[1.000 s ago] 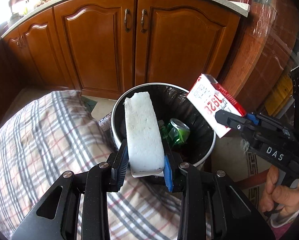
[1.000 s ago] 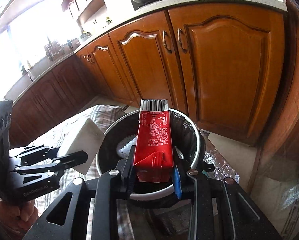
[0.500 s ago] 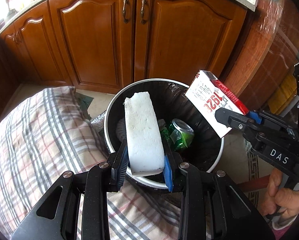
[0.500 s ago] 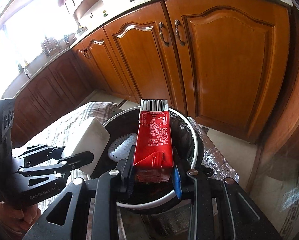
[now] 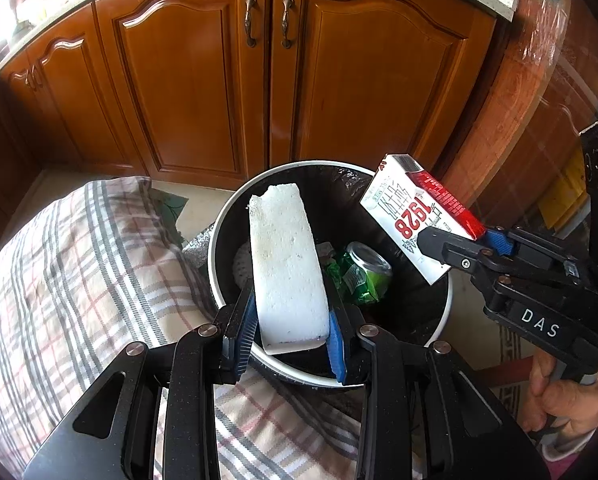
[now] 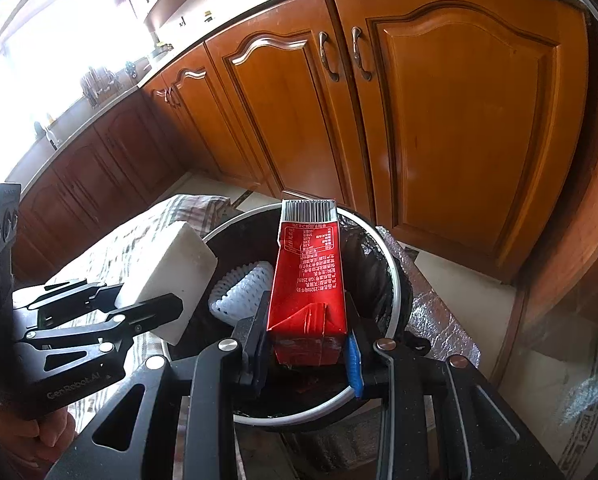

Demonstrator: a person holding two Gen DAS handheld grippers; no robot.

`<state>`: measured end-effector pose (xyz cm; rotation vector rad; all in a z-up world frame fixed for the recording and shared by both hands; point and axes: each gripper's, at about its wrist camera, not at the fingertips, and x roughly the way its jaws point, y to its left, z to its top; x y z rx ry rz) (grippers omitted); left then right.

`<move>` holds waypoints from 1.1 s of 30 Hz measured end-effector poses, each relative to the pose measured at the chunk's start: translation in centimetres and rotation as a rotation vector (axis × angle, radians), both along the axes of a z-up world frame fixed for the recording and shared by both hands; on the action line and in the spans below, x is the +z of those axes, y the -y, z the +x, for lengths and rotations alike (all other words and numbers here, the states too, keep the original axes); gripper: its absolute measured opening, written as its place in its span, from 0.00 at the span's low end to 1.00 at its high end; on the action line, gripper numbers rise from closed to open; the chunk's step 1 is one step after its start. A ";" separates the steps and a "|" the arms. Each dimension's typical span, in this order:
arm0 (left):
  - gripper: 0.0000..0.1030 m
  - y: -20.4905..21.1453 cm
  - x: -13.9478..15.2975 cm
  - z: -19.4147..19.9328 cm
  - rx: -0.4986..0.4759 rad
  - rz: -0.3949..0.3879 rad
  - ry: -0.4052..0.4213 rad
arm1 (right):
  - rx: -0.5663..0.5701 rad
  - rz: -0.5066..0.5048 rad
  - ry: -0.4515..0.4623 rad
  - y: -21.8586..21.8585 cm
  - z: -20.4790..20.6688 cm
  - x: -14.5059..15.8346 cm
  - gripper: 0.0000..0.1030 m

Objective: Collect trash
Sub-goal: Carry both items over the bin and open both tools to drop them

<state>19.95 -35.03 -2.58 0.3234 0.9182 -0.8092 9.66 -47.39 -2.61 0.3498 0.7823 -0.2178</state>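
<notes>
A white rectangular foam block (image 5: 287,268), clenched in the left gripper (image 5: 291,334), and a red-and-white paper carton (image 6: 309,280), clenched in the right gripper (image 6: 309,350), hang over the black-lined round white-rimmed bin (image 5: 445,312) beside a plaid cloth (image 5: 79,280).

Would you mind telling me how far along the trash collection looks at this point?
Partly done: a crushed green can and a white foam net already lie in the black-lined bin. In hand: the left hand-held gripper clamps a white foam block, and the right hand-held gripper clamps a red carton, both over the bin's mouth. Left: release both into it.
</notes>
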 end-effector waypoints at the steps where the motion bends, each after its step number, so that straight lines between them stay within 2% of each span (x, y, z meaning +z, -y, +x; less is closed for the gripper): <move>1: 0.28 0.1 -0.1 0.1 -0.001 0.000 -0.001 | 0.000 0.002 -0.002 0.1 0.1 -0.1 0.30; 19: 0.28 0.5 -0.5 0.6 -0.009 0.002 -0.007 | 0.003 -0.001 -0.028 0.6 0.9 -0.5 0.30; 29: 0.32 0.6 -0.6 1.0 -0.011 -0.002 -0.015 | -0.006 -0.005 -0.039 0.8 1.4 -0.7 0.30; 31: 0.50 0.3 -0.6 1.1 -0.003 -0.002 -0.021 | -0.007 -0.006 -0.043 0.9 1.5 -0.8 0.33; 32: 0.62 0.1 -0.6 1.1 0.001 -0.011 -0.023 | -0.006 -0.001 -0.041 0.8 1.6 -0.8 0.33; 33: 0.66 -0.4 -0.4 1.0 0.007 -0.029 -0.022 | -0.009 0.002 -0.037 0.9 1.5 -0.8 0.34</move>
